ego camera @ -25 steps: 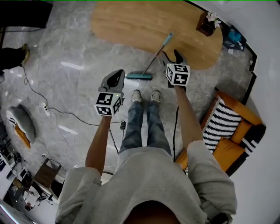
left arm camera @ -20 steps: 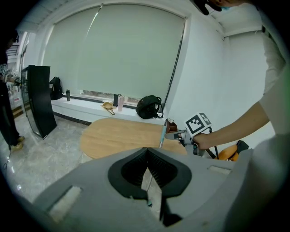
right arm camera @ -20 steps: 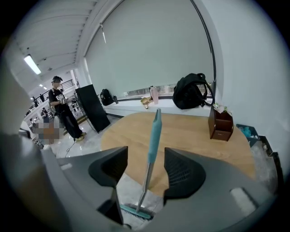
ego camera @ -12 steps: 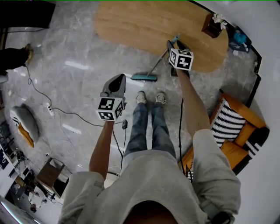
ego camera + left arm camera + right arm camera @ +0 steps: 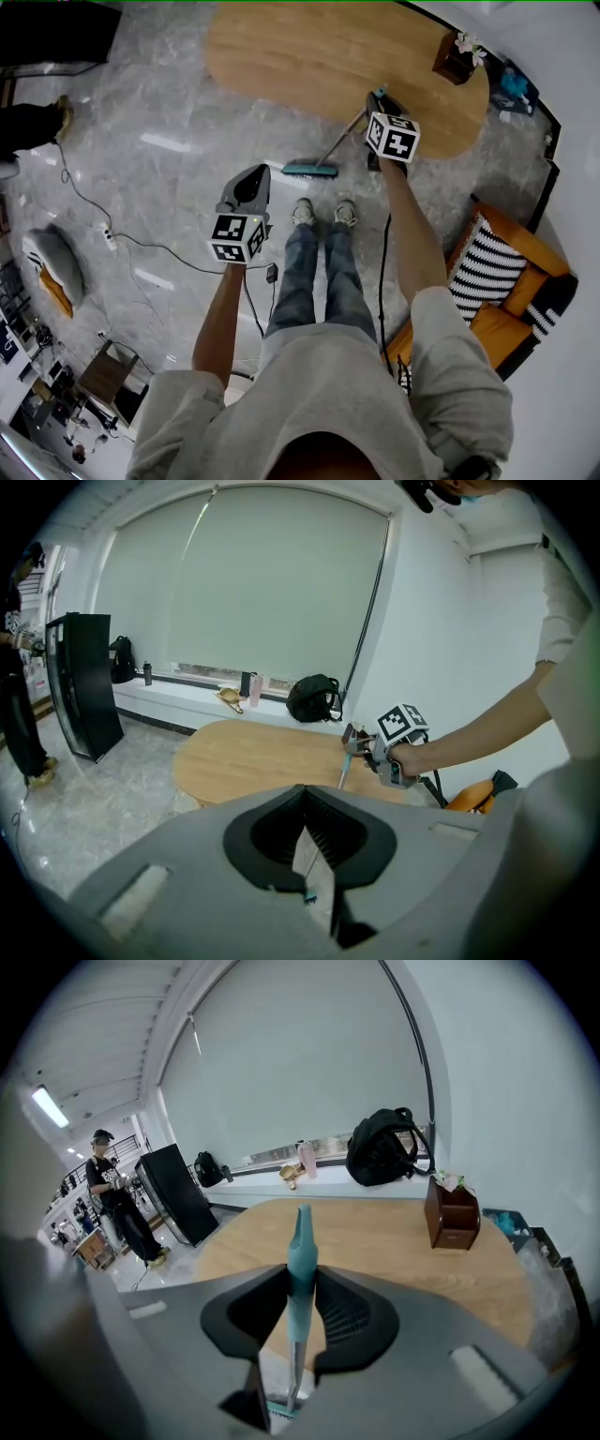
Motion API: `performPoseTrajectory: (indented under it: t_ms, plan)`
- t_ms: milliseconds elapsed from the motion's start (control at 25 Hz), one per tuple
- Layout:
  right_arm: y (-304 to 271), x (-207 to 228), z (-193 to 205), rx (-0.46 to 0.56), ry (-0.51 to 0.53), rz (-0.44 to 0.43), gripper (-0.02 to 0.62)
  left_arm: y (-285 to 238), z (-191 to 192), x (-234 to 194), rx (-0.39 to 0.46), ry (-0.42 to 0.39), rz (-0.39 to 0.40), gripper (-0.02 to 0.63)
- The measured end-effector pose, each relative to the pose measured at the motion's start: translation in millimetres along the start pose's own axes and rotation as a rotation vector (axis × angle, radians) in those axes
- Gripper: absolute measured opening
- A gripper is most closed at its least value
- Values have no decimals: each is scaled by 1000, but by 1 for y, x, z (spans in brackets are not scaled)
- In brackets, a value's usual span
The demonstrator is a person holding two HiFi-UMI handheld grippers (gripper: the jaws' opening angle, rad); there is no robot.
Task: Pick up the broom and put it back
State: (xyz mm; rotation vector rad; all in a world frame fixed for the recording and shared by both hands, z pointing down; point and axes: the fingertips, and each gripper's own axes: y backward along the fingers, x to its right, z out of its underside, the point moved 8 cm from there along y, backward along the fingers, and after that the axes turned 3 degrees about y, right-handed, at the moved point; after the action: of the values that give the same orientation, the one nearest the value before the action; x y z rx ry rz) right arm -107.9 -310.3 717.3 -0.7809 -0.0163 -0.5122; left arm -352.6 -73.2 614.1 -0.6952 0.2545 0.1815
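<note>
Beside the oval wooden table [image 5: 309,47], your right gripper [image 5: 378,101] is closing its ribbed black pads onto the broom [image 5: 301,1260] at its tapered teal grip (thin metal shaft, teal brush head resting on glossy grey marble floor [image 5: 169,103]). Your left gripper [image 5: 253,178] hangs empty, jaws together.

The broom [image 5: 336,142] is seen with a teal grip and a teal head, joined by a thin silvery shaft. The oval table [image 5: 281,56] is finished in light wood grain, and the floor [image 5: 159,103] is marbled in grey and white. An armchair [image 5: 487,328] is upholstered in orange, with a cushion [image 5: 483,267] striped black and white. Blue jeans [image 5: 314,272] and a grey sweatshirt [image 5: 328,394] are worn. A small box [image 5: 451,58] is coloured dark brown.
</note>
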Motion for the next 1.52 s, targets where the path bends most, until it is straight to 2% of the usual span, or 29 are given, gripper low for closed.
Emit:
performPoseTrajectory:
  t_ms: [160, 360, 960, 1080, 1320, 1520]
  plan:
    - [35, -12, 18, 58, -12, 9, 89, 1, -2, 5, 3, -12, 7, -2]
    - [81, -26, 41, 82, -4, 11, 89, 7, -8, 13, 20, -25, 21, -2]
    - [196, -72, 107, 51, 71, -59, 89, 55, -5, 41, 74, -51, 36, -2]
    - [210, -87, 106, 49, 111, -93, 91, 67, -9, 45, 95, -49, 36, -2]
    - [245, -108, 82, 101, 210, -103, 91, 86, -25, 51, 146, -57, 52, -3]
    - [281, -106, 55, 163, 231, -61, 91, 89, -38, 63, 171, -70, 106, -3]
